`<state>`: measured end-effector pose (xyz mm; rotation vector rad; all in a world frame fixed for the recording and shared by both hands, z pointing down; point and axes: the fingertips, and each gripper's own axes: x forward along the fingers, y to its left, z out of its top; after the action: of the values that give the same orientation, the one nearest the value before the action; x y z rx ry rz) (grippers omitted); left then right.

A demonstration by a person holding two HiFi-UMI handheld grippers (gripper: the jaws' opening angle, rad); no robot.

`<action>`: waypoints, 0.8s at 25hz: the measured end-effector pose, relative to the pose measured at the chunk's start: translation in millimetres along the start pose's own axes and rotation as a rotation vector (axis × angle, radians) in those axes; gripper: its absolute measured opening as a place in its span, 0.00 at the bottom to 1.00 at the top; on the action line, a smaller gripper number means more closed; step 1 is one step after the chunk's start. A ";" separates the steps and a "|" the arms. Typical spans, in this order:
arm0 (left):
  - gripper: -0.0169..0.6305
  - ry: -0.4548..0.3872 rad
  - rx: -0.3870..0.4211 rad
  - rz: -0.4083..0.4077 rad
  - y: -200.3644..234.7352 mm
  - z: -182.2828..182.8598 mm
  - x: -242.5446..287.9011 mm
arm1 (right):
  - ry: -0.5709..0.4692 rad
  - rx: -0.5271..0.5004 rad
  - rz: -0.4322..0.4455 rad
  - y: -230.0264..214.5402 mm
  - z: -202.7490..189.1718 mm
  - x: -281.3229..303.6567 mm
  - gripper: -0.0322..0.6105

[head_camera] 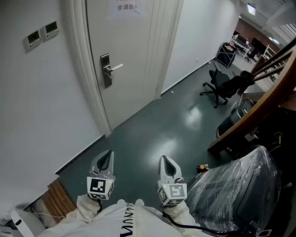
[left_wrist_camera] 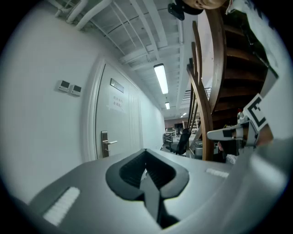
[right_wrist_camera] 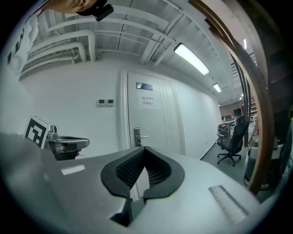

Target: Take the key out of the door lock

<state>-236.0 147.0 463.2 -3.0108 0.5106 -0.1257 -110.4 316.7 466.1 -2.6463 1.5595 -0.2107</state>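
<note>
Two empty grippers, jaws pressed together: left gripper (head_camera: 107, 156) and right gripper (head_camera: 166, 163) hang well short of the far door lock (head_camera: 106, 70). I'd step closer first, then spread one; key's too small to see.

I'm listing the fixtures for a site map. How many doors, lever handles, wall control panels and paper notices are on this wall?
Door: 1
Lever handle: 1
Wall control panels: 2
Paper notice: 1
Total: 5
</note>
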 end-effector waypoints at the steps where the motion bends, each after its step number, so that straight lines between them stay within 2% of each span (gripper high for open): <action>1: 0.03 0.002 0.000 0.001 -1.5 0.3 0.0 | -0.003 0.002 0.001 -0.9 1.0 -1.3 0.05; 20: 0.03 0.009 0.004 -0.016 -68.0 1.1 -0.2 | -0.015 0.037 0.011 -42.8 -5.2 -49.4 0.05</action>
<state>-214.0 211.1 468.8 -3.0119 0.4872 -0.1415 -97.7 380.7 472.2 -2.6048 1.5497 -0.2164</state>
